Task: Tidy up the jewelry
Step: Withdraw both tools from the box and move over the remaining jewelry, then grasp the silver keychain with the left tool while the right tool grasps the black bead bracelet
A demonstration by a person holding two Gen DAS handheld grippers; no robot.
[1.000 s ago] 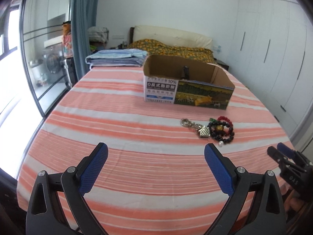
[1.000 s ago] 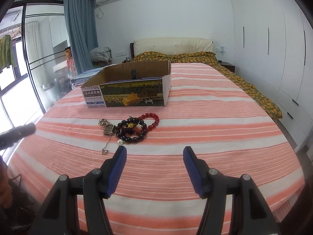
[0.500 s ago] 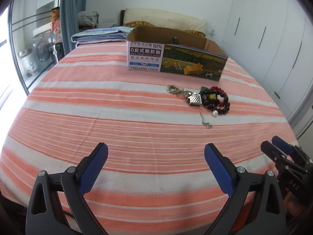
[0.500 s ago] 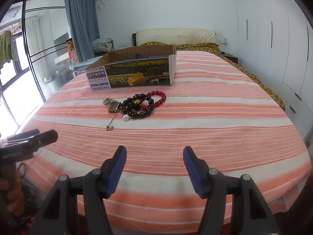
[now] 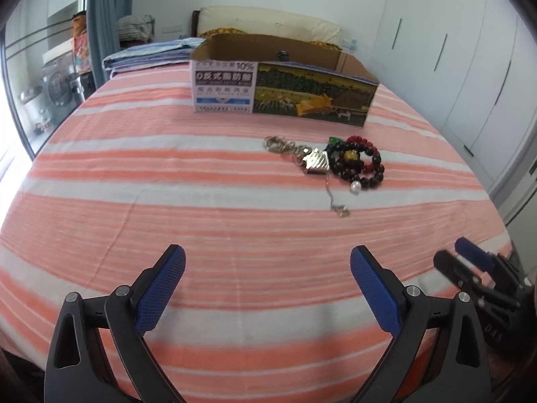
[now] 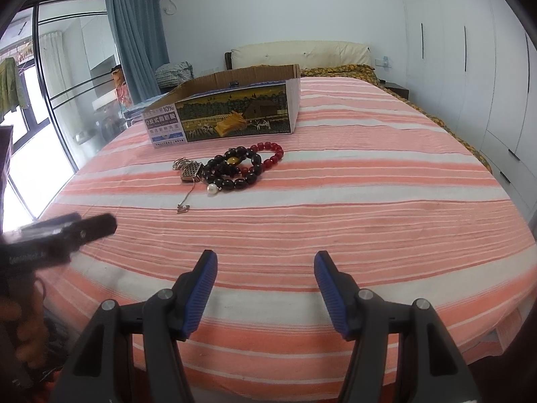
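Note:
A small pile of jewelry lies on the striped bed: black bead bracelets (image 5: pixel 360 168) (image 6: pixel 235 171), a red bead bracelet (image 6: pixel 270 154), a gold house-shaped pendant (image 5: pixel 315 162) (image 6: pixel 191 171) on a thin chain (image 5: pixel 335 201) (image 6: pixel 186 199), a white pearl (image 6: pixel 212 188) and a metal key clasp (image 5: pixel 277 143). An open cardboard box (image 5: pixel 285 89) (image 6: pixel 225 117) stands just behind the pile. My left gripper (image 5: pixel 268 285) is open and empty, well short of the pile. My right gripper (image 6: pixel 265 285) is open and empty, also short of it.
The bed (image 5: pixel 167 201) has an orange and white striped cover. Folded blue bedding (image 5: pixel 151 55) lies at the back left. Glass doors and a blue curtain (image 6: pixel 137 33) are on the left; white wardrobes (image 6: pixel 470 67) on the right. Each gripper shows in the other's view, the right one (image 5: pixel 476 268) and the left one (image 6: pixel 60 235).
Both grippers have moved lower and closer to the bed and the jewelry pile. The box and jewelry look larger. Both stay open and empty.

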